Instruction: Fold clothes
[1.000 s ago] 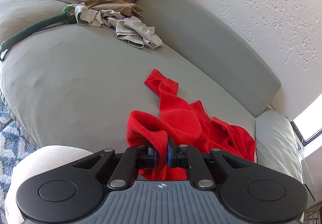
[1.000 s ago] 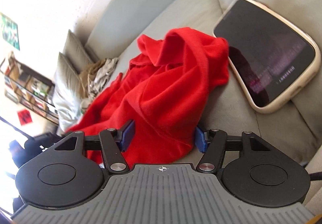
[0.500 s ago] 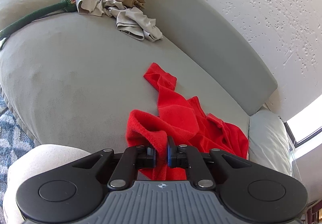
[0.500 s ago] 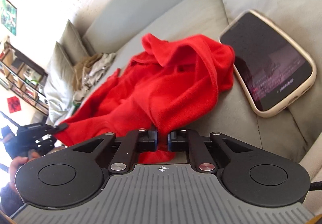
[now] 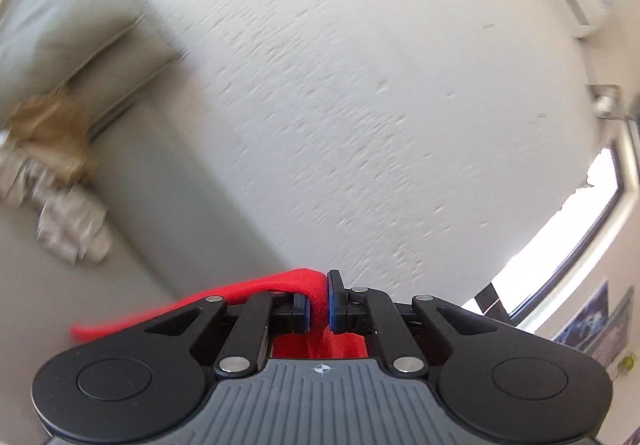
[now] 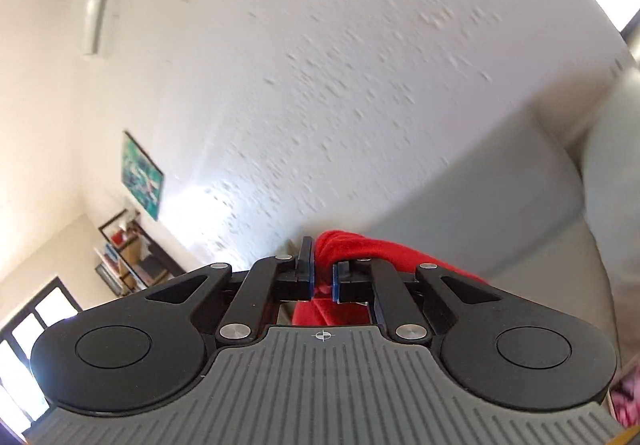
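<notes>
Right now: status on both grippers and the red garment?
Left gripper shut on red garment. Right gripper shut on it too. Both views tilted toward the wall, blurred. Nothing seen in the way.

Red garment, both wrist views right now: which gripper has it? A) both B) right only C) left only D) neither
A: the left gripper is shut on a fold of the red garment, and the right gripper is also shut on red cloth that bunches up between its fingers in its own view.
</notes>
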Available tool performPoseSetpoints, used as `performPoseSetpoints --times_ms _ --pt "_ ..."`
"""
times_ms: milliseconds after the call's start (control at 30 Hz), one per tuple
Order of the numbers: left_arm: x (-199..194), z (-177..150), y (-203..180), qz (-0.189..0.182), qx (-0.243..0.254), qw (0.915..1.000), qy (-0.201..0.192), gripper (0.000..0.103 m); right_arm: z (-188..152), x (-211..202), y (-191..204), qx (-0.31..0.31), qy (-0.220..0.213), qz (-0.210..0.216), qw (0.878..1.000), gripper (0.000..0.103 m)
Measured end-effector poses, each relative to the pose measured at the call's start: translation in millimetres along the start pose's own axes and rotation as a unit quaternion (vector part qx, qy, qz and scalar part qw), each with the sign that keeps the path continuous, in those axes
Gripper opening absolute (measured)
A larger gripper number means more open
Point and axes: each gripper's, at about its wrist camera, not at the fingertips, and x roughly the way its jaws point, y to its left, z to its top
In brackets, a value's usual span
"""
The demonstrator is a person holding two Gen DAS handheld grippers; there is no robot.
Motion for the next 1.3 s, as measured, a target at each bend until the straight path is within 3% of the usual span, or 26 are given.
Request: performPoseSetpoints --times_ms 67,100,167,233,267,333,433,567,667,833,900,967,1067,1167,1300 --pt "-18 12 -46 -0.010 0.086 0.9935 -0.073 0.007 33 -16 49 -0.061 -0.071 0.016 0.995 0.007" --pt "-20 14 -59 -0.003 0.103 0.9910 -0.085 0.007 46 -26 69 -0.084 -0.101 0.016 0.991 0.007" --pt "-25 20 -85 0.005 0.135 0.9851 -0.107 0.006 66 -29 96 -0.100 -0.100 -0.003 0.990 0.007" --pt "-36 22 -99 -0.042 0.142 0.9825 -0.113 0.006 77 -43 118 -0.106 -0.112 0.010 0.988 0.007" --pt "-42 20 -107 -0.049 0.159 0.9780 -0.125 0.006 77 -54 128 -0.123 -0.125 0.020 0.984 0.007" --pt "-51 13 -120 -0.015 0.207 0.9672 -0.146 0.006 73 -69 145 -0.167 -0.139 0.020 0.976 0.007" --pt "-46 19 -109 -0.017 0.169 0.9799 -0.105 0.006 75 -63 143 -0.161 -0.090 -0.006 0.983 0.007" --pt "-45 22 -99 0.002 0.179 0.9793 -0.094 0.007 81 -65 136 -0.140 -0.074 -0.004 0.987 0.007" --pt "-20 28 -80 0.017 0.155 0.9861 -0.058 0.007 87 -52 129 -0.138 -0.055 -0.018 0.989 0.007" --pt "92 29 -17 0.091 0.110 0.9869 0.076 0.007 83 44 66 -0.149 0.035 -0.130 0.980 0.007" --pt "140 28 14 0.122 0.056 0.9856 0.103 0.006 91 73 53 -0.156 0.031 -0.147 0.976 0.007" --pt "163 31 13 0.133 0.066 0.9851 0.088 0.006 99 102 39 -0.163 0.027 -0.163 0.973 0.007" --pt "161 48 -30 0.099 0.157 0.9825 0.017 0.006 111 145 20 -0.174 0.020 -0.188 0.967 0.007" --pt "145 56 -51 0.075 0.186 0.9793 -0.028 0.008 133 126 65 -0.237 -0.036 -0.153 0.959 0.007" --pt "127 22 -30 0.091 0.186 0.9780 -0.026 0.008 120 96 52 -0.228 -0.015 -0.144 0.963 0.007"
